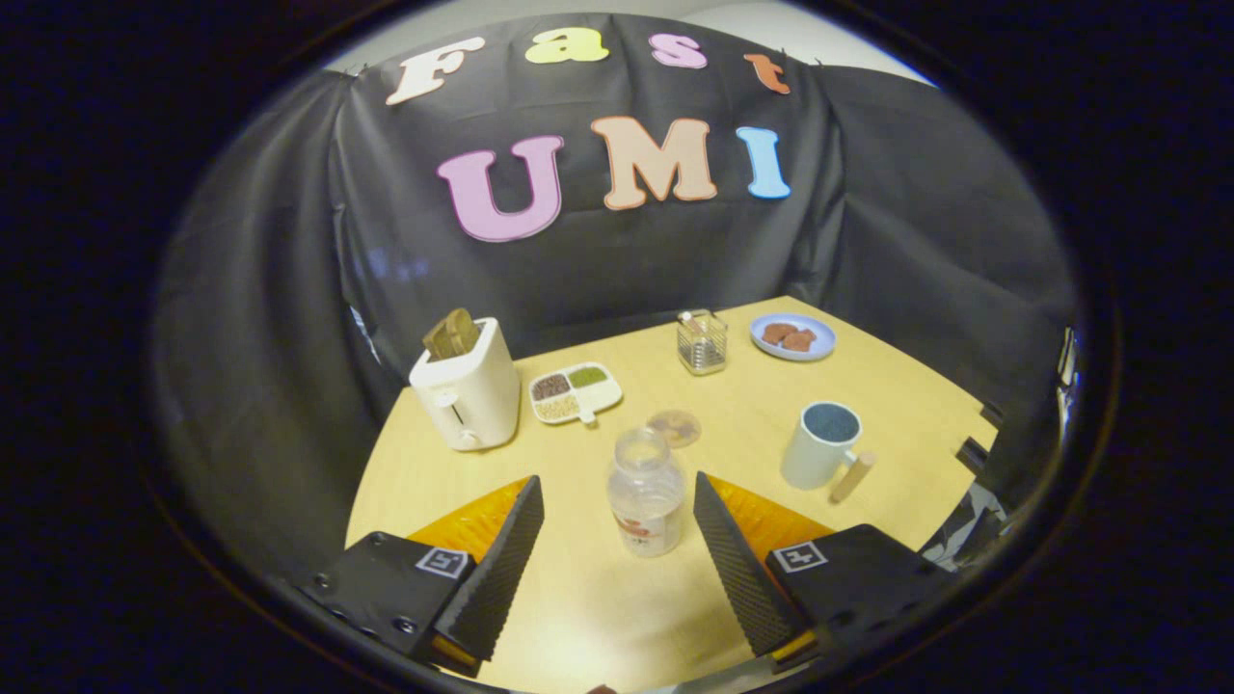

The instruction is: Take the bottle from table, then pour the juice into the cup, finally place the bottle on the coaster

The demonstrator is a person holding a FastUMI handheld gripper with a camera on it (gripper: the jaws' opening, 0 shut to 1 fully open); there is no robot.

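One uncapped bottle [645,492] between parted gripper [617,503] fingers.

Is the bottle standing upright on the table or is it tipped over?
Upright. The bottle stands on its base on the table, open mouth up, between the spread fingers of the open gripper, which do not touch it.

A staged kitchen booth: black cloth wall [617,260] behind a wooden table [897,405] with toaster [468,390] and snacks.
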